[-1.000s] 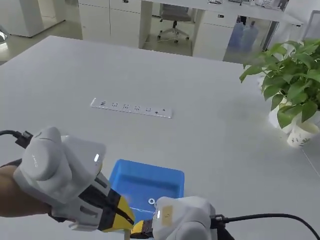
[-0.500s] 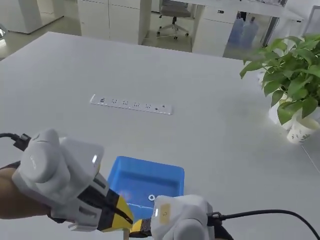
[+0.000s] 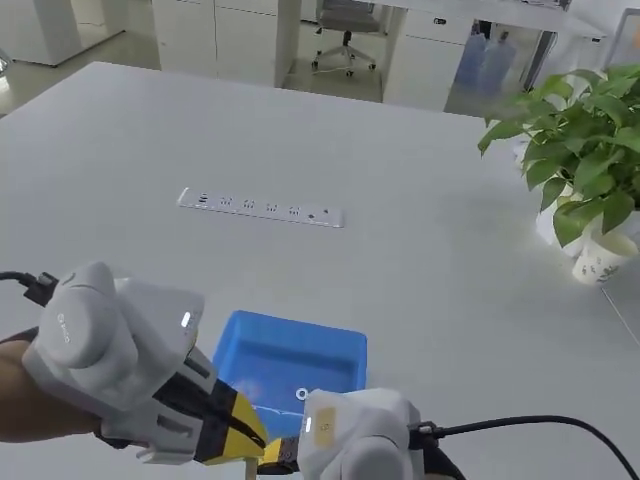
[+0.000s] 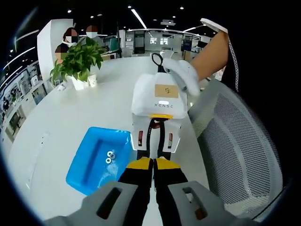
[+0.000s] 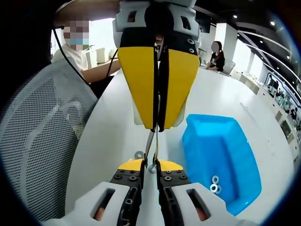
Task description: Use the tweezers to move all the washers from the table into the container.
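Left gripper (image 5: 156, 128) clamps the tweezers (image 5: 151, 146), tips down on 1 washer (image 5: 151, 167) on the table (image 5: 113, 160) beside the blue container (image 5: 221, 146) — the right gripper (image 5: 150, 165) stands narrow-jawed around those tips, pressing or not I cannot tell — so squeeze gently, lift level.

text: "XENSE", first letter unsure, is printed on the white body of the right gripper (image 4: 155, 151) | yellow sticker (image 4: 166, 91) just above it: mark too small to be read

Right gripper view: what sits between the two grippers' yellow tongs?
In the right gripper view, thin metal tweezers bridge the gap; a silver washer lies beside them.
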A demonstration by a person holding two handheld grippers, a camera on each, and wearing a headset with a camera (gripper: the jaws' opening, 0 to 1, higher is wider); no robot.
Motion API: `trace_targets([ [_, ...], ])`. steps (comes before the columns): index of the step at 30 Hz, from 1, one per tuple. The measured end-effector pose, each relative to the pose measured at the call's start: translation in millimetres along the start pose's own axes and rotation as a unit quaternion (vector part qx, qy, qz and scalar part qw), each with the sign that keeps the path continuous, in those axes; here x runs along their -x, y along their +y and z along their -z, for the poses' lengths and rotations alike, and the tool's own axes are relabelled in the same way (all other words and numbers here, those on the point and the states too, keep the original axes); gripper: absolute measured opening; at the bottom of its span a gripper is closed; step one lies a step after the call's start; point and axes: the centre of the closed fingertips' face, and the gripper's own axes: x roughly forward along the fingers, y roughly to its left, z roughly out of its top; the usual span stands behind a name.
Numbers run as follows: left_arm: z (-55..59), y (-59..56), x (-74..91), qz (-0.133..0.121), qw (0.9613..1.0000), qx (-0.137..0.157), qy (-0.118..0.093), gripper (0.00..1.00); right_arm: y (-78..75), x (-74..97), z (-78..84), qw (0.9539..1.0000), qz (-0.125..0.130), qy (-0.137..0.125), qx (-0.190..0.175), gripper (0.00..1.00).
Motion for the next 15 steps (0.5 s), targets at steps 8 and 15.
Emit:
trace_targets([
  [8, 0.1, -0.8, -1.7, 0.000, 1.0000, -0.002, 0.000, 0.04, 0.0, 0.1, 1.3, 1.0000, 0.000, 0.000, -0.001, 0.12],
  [15, -1.1, -1.3, -3.2, 0.000, 1.0000, -0.001, -0.005, 0.04, 0.1, -0.4, 2.6, 1.0000, -0.001, 0.000, -0.003, 0.12],
])
